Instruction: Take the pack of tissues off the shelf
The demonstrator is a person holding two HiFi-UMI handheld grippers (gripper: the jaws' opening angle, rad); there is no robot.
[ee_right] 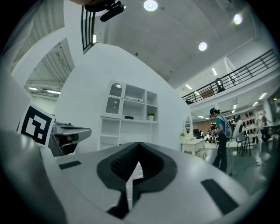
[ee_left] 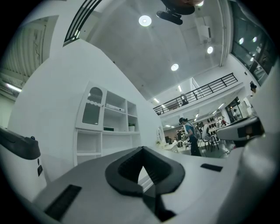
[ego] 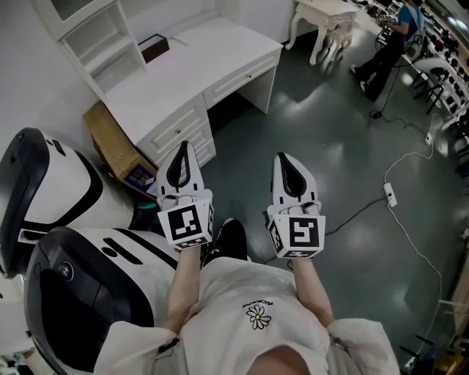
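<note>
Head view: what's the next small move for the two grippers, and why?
Probably step closer to the shelf unit at the back of the white desk. The left gripper and right gripper are both shut and empty. They hang over open floor, well short of the desk. The tissue pack can't be picked out from this distance.

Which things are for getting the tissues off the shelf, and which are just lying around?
For the job: shelf; dark box on it, maybe the tissues; left tool and right tool, both shut and empty.
Just lying about: cardboard box, potted plant, power strip, white table.
</note>
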